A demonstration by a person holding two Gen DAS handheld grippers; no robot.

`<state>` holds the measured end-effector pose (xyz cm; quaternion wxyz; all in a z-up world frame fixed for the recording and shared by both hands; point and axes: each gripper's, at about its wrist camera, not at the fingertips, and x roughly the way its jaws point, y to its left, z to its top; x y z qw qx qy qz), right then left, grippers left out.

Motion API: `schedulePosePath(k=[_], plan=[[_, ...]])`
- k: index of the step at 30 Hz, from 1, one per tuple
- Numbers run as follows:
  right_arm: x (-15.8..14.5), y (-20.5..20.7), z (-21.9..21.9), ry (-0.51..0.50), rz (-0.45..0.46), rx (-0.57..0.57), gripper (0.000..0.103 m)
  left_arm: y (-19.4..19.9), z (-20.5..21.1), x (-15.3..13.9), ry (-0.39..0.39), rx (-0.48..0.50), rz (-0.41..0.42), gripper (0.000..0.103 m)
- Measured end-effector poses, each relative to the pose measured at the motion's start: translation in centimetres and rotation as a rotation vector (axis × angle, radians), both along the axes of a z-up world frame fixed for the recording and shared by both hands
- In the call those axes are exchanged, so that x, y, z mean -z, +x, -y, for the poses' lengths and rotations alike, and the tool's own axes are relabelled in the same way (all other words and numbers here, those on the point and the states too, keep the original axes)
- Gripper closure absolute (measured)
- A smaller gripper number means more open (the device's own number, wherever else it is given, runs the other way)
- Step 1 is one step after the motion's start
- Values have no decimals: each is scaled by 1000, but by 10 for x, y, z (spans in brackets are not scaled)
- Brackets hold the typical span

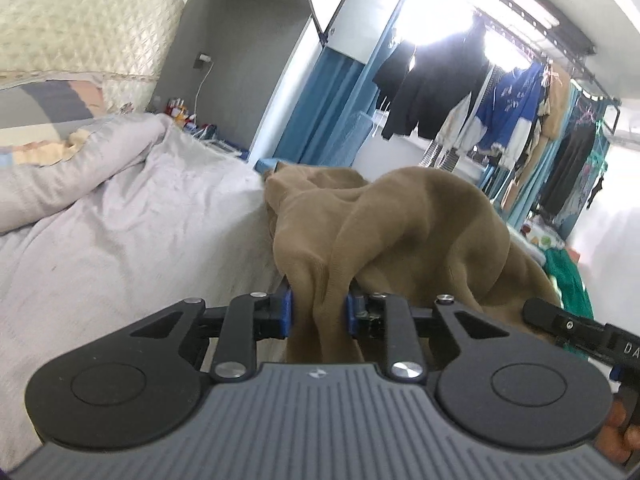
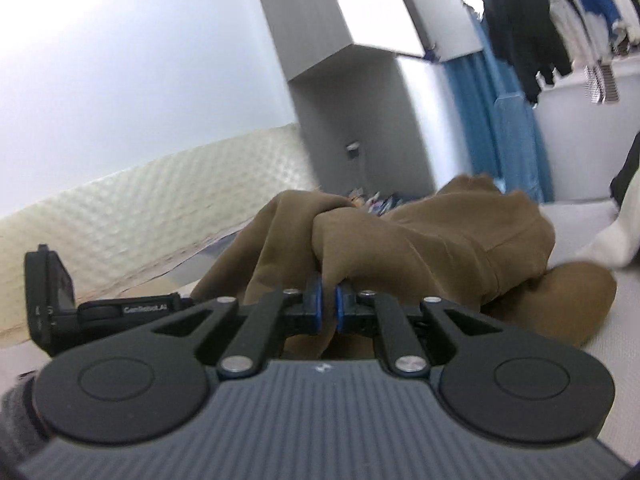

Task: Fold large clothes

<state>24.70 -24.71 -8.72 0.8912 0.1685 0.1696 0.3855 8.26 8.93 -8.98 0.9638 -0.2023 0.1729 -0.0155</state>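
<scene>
brown garment [image 1: 400, 232] bunched between both raised hand-held grippers' pinching fingers [image 1: 285, 312]

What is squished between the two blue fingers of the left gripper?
A bunched fold of the brown garment sits between the left gripper fingers, seen in the left wrist view. The right gripper pinches the same garment in its own view.
</scene>
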Motion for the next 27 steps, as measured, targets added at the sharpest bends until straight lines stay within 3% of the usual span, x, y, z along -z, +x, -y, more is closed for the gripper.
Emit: schedulePosePath(k=[2,6,9,11,12,15,17,18,19,23,25,27], plan=[[3,-14,1,-24,-11,-21,93,-20,2,7,-8,-5,-32,75],[26,-11,-5,-117,-137,-34,93,-28,11,25,-16,-18,-170,75],[35,2,-13,-167,-213,-32,92,-23,24,32,55,-35,-242,73],[38,10,-15,-163,-259,-47,91,-21,28,35,74,-51,-276,69],[39,13,-15,-225,-254,-31,90,-20,27,36,65,-53,-292,67],[38,19,-12,-198,-283,-42,84,-19,17,37,12,-60,-323,51],[38,2,-8,-171,-283,-36,65,-19,5,33,-57,-53,-320,35],[39,-3,-3,-149,-283,-34,44,-22,0,31,-93,-50,-306,33],[38,-2,0,-124,-283,-31,31,-24,-6,29,-131,-47,-282,31],[40,3,4,-60,-329,-32,28,-28,-27,14,-284,2,-172,24],[44,19,4,-41,-374,8,28,-16,-31,2,-283,6,-156,24],[47,39,11,-4,-427,50,28,6,-31,-10,-230,7,-159,24]])
